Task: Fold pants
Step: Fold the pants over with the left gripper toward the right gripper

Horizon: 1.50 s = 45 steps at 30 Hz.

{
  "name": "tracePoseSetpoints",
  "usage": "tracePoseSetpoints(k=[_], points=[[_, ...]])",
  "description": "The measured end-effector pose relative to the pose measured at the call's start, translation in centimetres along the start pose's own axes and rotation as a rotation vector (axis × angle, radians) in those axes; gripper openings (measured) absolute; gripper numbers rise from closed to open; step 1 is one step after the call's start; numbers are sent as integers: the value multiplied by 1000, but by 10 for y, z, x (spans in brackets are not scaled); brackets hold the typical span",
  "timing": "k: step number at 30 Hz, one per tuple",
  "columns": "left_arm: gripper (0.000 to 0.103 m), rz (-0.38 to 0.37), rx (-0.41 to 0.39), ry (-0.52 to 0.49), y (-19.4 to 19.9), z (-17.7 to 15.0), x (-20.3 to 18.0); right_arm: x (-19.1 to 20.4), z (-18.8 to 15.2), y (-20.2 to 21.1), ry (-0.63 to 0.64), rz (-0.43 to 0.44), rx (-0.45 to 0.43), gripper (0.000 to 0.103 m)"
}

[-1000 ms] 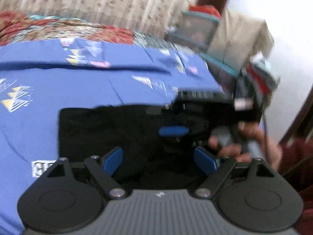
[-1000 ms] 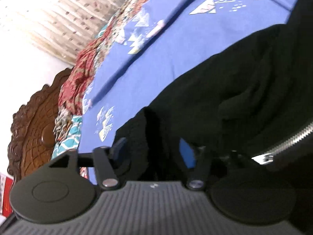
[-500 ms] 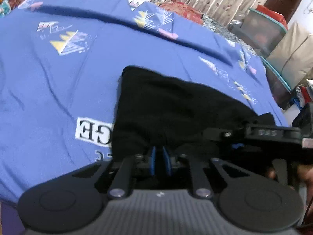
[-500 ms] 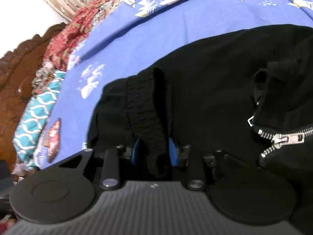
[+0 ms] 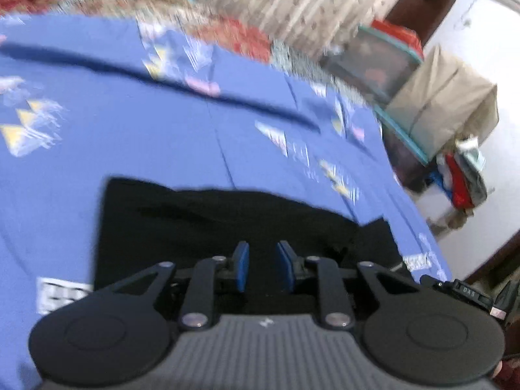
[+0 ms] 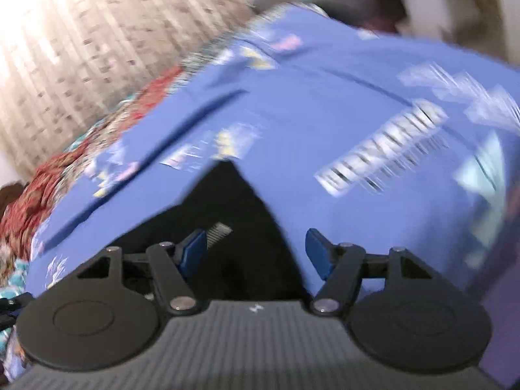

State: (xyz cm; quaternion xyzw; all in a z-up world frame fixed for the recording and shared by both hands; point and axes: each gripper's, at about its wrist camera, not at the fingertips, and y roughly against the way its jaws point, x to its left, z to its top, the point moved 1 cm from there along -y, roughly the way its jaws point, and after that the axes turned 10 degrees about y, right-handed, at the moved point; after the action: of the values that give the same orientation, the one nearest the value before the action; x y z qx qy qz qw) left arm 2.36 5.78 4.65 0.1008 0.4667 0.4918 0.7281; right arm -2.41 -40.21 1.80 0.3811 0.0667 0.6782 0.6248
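Pants (image 5: pixel 227 227) lie on the blue sheet (image 5: pixel 130 123), a black slab already folded down to a compact rectangle. In the left view they sit straight ahead and below my left gripper (image 5: pixel 261 271), long axis running left-right across the view, far edge straight, a stray flap poking out at the right end. In the right view the pants (image 6: pixel 234 214) show as a dark wedge, corner pointing away, lying ahead and to the left of my right gripper (image 6: pixel 256 255); bare sheet (image 6: pixel 357 113) under the right finger.

Left gripper: narrow gap, blue pads nearly together, just been opening a little. Dark cloth is behind the gap; no fold clearly pinched, so I read it as released. Right gripper: wide, just been opening, nothing between the pads.

Left hand looks nearer the cloth, tips right over the near edge. Both grippers tilt down toward the bed. Right view heavily blurred, so edge detail there is unsure.

Judgement: next move turns on that right-end flap; the right hand is closer to that side.
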Motion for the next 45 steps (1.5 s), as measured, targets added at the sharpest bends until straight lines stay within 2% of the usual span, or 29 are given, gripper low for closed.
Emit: tracePoseSetpoints(k=[1, 3, 4, 5, 7, 9, 10, 13, 14, 16, 17, 18, 19, 22, 23, 24, 25, 26, 28, 31, 35, 38, 40, 43, 45], points=[[21, 40, 45, -2, -16, -2, 1, -2, -7, -4, -30, 11, 19, 70], [11, 154, 132, 1, -48, -11, 10, -3, -16, -12, -63, 52, 51, 66], [6, 161, 112, 2, -49, -13, 11, 9, -20, -15, -59, 63, 63, 45], [6, 156, 111, 17, -47, -11, 10, 15, -20, -19, -46, 79, 96, 22], [8, 139, 121, 64, -36, -3, 6, 34, -13, -11, -18, 75, 86, 18], [13, 95, 86, 88, -15, 7, -4, 53, -5, 0, 12, 143, 44, 17], [19, 64, 61, 92, -4, 12, -13, 61, -1, 6, 43, 170, 27, 17], [47, -50, 39, 56, 11, 28, -51, 100, 3, 12, 162, 249, -15, 17], [60, -71, 50, 27, 9, 32, -69, 114, 1, 13, 206, 272, -23, 17], [75, -103, 88, -48, -2, 33, -102, 137, -2, 12, 295, 296, -27, 17], [88, -110, 117, -82, -12, 34, -115, 145, -5, 12, 343, 307, -28, 17], [97, -111, 147, -112, -24, 33, -128, 150, -7, 13, 392, 317, -28, 17], [98, -112, 175, -134, -35, 31, -141, 159, -10, 11, 429, 318, -26, 17], [96, -103, 277, -151, -74, 25, -164, 164, -15, 13, 487, 346, -18, 17], [78, -87, 289, -159, -83, 22, -167, 170, -18, 13, 508, 355, -16, 17], [36, -41, 283, -176, -90, 18, -168, 175, -19, 15, 538, 363, -21, 17], [18, 4, 276, -183, -93, 16, -165, 182, -22, 14, 560, 361, -26, 16], [16, 11, 267, -171, -91, 15, -159, 187, -22, 13, 581, 360, -25, 16], [15, -54, 231, -135, -77, 20, -145, 197, -23, 12, 596, 380, -15, 16], [15, -90, 140, -173, -44, 29, -125, 222, -22, 9, 641, 454, -9, 16], [15, -86, 27, -152, 6, 42, -82, 273, -32, 2, 744, 562, 3, 16], [15, -38, -30, -69, 34, 48, -32, 308, -49, -11, 811, 629, 49, 16], [15, 24, -40, -7, 40, 45, 2, 328, -65, -26, 853, 656, 106, 17], [18, 129, 3, 75, 25, 30, 50, 346, -94, -56, 916, 657, 266, 28], [28, 166, 33, 138, 12, 19, 73, 342, -101, -59, 921, 666, 317, 31]])
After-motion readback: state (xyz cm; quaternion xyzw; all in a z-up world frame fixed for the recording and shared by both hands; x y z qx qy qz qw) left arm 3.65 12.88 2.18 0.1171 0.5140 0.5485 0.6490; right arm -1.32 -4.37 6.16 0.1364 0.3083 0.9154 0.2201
